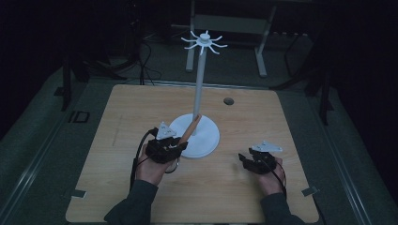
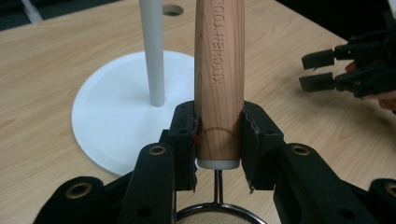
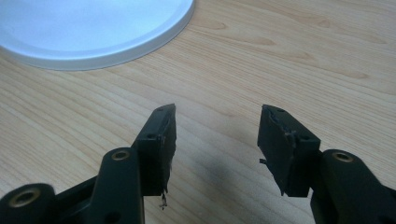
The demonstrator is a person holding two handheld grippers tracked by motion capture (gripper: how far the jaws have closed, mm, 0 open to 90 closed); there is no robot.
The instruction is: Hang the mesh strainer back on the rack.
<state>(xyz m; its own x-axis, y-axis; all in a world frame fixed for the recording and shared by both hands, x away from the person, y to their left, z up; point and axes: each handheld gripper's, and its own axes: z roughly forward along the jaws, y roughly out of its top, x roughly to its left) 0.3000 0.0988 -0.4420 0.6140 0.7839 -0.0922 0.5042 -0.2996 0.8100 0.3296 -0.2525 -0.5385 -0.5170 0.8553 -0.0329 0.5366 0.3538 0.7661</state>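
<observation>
Strainer handle [image 2: 219,79] of pale wood sits clamped between our left gripper [image 2: 218,140] jaws, tilted over the white stand's base [image 1: 206,140] beside its pole [image 1: 200,84]. Our right gripper [image 3: 217,135] rests nearby, jaws apart and empty. Next, we judge, comes lifting it toward the hooks [image 1: 204,42] up top.

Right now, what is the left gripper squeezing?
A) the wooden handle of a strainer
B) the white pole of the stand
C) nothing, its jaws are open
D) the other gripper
A: in the left gripper view the left gripper has both jaws pressed against the wooden handle, with the strainer's mesh bowl just below, while the white pole stands apart beside it.
</observation>
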